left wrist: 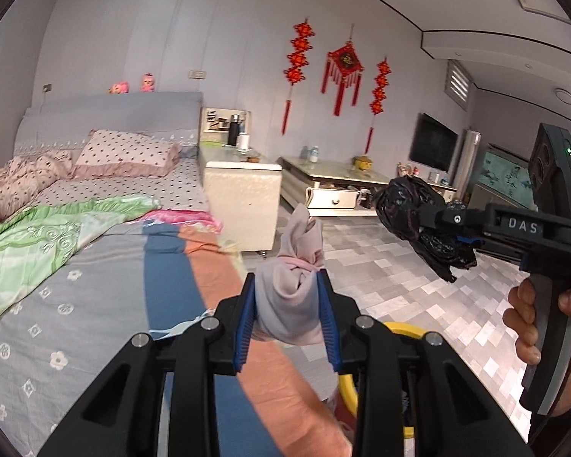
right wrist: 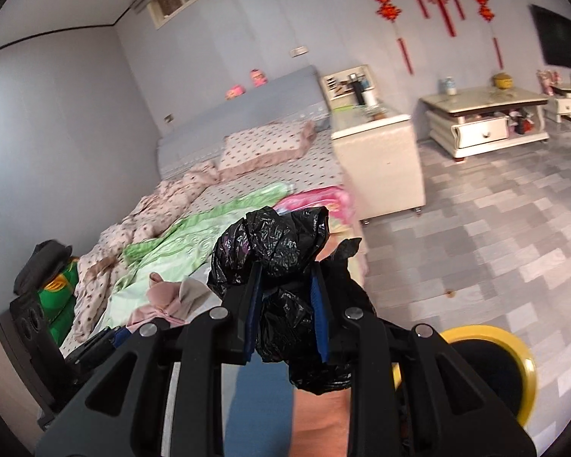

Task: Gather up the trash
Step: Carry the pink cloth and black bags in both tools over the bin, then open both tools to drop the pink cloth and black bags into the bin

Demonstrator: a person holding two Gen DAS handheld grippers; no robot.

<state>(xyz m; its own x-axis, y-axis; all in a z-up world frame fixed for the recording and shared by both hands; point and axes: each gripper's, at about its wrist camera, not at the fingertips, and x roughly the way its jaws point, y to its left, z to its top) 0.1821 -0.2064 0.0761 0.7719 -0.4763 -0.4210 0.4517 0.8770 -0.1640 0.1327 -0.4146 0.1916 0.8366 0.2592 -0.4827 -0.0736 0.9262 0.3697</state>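
My left gripper (left wrist: 287, 316) is shut on a knotted pale pink bag (left wrist: 293, 293), held above the bed's foot edge. My right gripper (right wrist: 285, 304) is shut on a crumpled black plastic bag (right wrist: 278, 251). In the left wrist view the right gripper (left wrist: 430, 224) holds that black bag (left wrist: 418, 217) up at the right, over the floor. The pink bag also shows in the right wrist view (right wrist: 167, 297), low at the left. A yellow-rimmed black trash bin (right wrist: 491, 369) stands on the floor below the grippers; its rim (left wrist: 403, 329) is partly hidden behind my left fingers.
A bed (left wrist: 76, 285) with striped sheet, a green quilt (left wrist: 38, 236) and pillow fills the left. A white bedside cabinet (left wrist: 240, 190) stands beside it. A low white table (left wrist: 335, 186) and a TV (left wrist: 432, 146) are against the far wall. The tiled floor (left wrist: 418, 285) lies to the right.
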